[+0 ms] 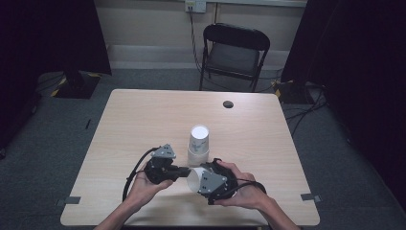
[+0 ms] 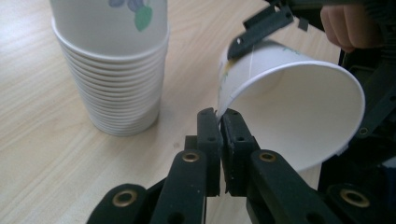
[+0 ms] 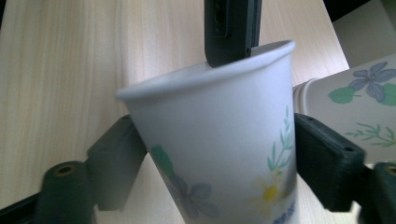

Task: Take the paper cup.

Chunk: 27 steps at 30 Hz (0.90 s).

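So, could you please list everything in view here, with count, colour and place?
Loose paper cup: one, white with flowers, on its side between both tongs.
Cup stack: one, white, upside down, mid-table.
Table: one, light wood, centre.
Folding chair: one, black, behind table.
Left tongs: black, shut on the cup's rim.
Right tongs: black, either side of the cup's body.
Hands: two, near edge.

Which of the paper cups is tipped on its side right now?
The single cup held between the two grippers, mouth facing the left gripper, which pinches its rim. The others sit nested in an upside-down stack on the table.
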Each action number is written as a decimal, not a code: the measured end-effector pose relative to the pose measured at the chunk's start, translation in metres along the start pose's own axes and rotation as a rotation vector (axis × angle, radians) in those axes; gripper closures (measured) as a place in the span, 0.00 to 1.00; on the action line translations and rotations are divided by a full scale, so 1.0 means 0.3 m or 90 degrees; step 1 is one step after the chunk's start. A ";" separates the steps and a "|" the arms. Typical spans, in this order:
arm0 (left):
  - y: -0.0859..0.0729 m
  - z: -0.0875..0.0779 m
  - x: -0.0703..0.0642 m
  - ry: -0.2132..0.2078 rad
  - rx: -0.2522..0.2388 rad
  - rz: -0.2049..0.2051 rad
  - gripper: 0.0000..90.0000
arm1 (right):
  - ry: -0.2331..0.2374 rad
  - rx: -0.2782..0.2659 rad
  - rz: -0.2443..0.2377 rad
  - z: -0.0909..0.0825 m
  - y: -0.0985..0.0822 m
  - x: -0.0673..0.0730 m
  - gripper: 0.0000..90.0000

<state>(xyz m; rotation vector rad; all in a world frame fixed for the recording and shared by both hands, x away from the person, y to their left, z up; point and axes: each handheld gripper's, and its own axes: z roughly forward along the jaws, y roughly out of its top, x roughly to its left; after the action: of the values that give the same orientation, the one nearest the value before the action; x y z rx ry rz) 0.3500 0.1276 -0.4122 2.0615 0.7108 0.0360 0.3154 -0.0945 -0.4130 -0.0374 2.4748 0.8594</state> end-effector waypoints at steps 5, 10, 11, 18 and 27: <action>-0.010 0.004 -0.006 0.001 -0.028 -0.003 0.91 | 0.003 -0.011 0.018 -0.003 -0.009 -0.003 0.29; -0.016 0.000 -0.007 0.012 -0.049 -0.001 0.87 | 0.015 -0.040 0.067 -0.007 -0.014 -0.021 0.29; -0.014 -0.004 -0.006 0.006 -0.056 -0.002 0.91 | 0.019 -0.047 0.083 -0.008 -0.016 -0.026 0.29; 0.002 -0.007 -0.007 -0.002 -0.055 -0.010 0.97 | 0.021 -0.041 0.090 -0.002 -0.012 -0.031 0.26; 0.009 0.007 -0.009 -0.007 -0.021 -0.014 0.98 | 0.010 -0.035 0.070 0.014 0.000 -0.006 0.25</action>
<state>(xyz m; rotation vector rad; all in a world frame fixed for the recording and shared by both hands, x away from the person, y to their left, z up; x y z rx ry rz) 0.3497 0.1234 -0.4107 2.0210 0.7224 0.0236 0.3190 -0.0922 -0.4149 0.0732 2.4873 0.9757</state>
